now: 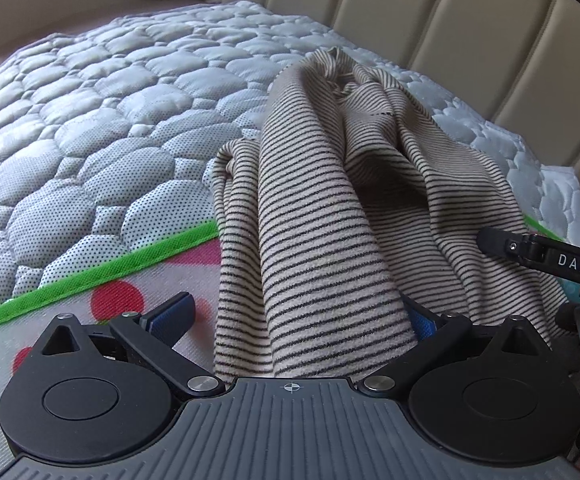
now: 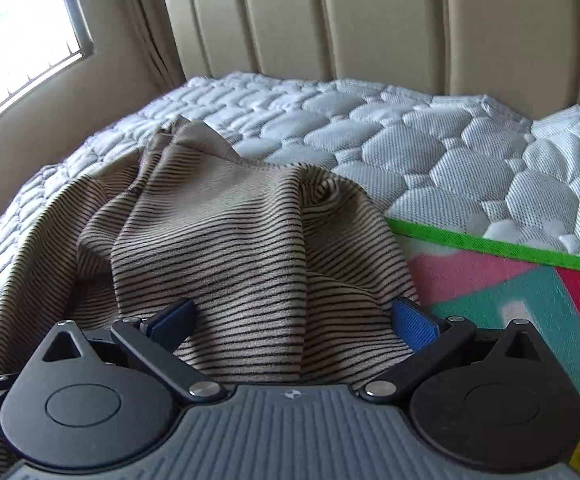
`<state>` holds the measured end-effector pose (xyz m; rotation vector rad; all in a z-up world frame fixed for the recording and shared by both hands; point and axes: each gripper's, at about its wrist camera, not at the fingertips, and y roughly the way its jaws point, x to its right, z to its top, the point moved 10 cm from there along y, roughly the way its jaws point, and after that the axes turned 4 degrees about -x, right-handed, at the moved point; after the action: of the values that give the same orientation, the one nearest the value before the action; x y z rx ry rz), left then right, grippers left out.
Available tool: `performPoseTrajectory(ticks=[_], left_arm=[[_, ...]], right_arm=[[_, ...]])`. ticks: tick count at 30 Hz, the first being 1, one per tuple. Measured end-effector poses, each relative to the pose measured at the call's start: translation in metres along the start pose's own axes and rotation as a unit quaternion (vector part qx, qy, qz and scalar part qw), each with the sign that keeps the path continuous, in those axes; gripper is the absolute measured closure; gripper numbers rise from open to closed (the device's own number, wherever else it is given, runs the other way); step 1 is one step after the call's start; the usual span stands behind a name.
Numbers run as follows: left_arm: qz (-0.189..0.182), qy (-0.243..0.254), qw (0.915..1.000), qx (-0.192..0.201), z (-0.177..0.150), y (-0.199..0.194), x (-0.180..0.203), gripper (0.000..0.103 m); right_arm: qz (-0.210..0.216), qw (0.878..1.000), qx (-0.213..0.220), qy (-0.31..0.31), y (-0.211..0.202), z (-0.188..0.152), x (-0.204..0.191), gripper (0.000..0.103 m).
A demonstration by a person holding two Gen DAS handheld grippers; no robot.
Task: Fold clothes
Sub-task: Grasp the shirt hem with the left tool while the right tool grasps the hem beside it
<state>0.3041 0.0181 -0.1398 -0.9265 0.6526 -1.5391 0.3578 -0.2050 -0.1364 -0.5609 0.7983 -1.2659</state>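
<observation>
A beige garment with thin dark stripes [image 1: 330, 184] lies bunched in loose folds on the mattress, its near end over the patterned mat. My left gripper [image 1: 298, 316] is open, and a thick fold of the garment runs between its blue-padded fingers [image 1: 173, 316]. A black finger of the other gripper [image 1: 502, 244] rests against the cloth at the right. In the right wrist view the same garment [image 2: 225, 232] spreads ahead, and my right gripper [image 2: 294, 320] is open with the cloth's near edge lying between its fingers.
A quilted white mattress [image 1: 89, 128] stretches away to a beige padded headboard [image 2: 370, 20]. A colourful mat with a green border [image 2: 498, 248] covers the near part of the bed. A barred window [image 2: 17, 32] sits at the upper left.
</observation>
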Motion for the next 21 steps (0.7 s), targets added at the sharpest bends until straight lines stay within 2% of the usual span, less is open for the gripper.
performPoseTrajectory(ticks=[3, 6, 10, 12, 13, 15, 16, 17, 19, 21], left_arm=[[-0.005, -0.006, 0.9999, -0.014, 0.002, 0.001, -0.002, 0.0], [-0.009, -0.009, 0.9994, -0.031, 0.004, 0.003, -0.003, 0.0], [-0.008, 0.011, 0.9987, -0.049, 0.002, 0.004, -0.001, 0.0], [-0.009, 0.015, 0.9983, -0.056, 0.001, 0.003, 0.0, 0.0], [-0.01, 0.014, 0.9981, -0.059, 0.0, 0.002, -0.001, 0.0], [-0.011, 0.017, 0.9978, -0.063, -0.003, -0.001, 0.0, 0.001], [-0.009, 0.022, 0.9976, -0.065, -0.006, -0.003, 0.001, 0.004], [-0.003, 0.03, 0.9974, -0.066, -0.009, -0.005, 0.002, 0.006], [0.011, 0.046, 0.9967, -0.066, -0.016, -0.011, 0.003, 0.019], [0.01, 0.049, 0.996, -0.075, -0.026, -0.019, 0.006, 0.03]], right_arm=[[0.002, 1.0, -0.021, 0.001, 0.003, 0.004, 0.0, 0.0], [0.001, 1.0, -0.02, -0.021, 0.002, 0.002, -0.003, 0.0], [0.005, 0.998, -0.013, -0.059, -0.005, -0.007, -0.013, 0.002], [0.014, 0.997, -0.014, -0.076, -0.009, -0.011, -0.019, 0.018], [0.017, 0.996, -0.016, -0.082, -0.012, -0.014, -0.022, 0.02], [0.015, 0.995, -0.02, -0.095, -0.017, -0.019, -0.028, 0.036], [0.014, 0.995, -0.021, -0.1, -0.02, -0.021, -0.03, 0.04], [0.014, 0.994, -0.026, -0.105, -0.023, -0.025, -0.033, 0.049], [0.006, 0.991, -0.03, -0.131, -0.03, -0.036, -0.04, 0.054], [0.001, 0.988, -0.036, -0.152, -0.039, -0.048, -0.046, 0.061]])
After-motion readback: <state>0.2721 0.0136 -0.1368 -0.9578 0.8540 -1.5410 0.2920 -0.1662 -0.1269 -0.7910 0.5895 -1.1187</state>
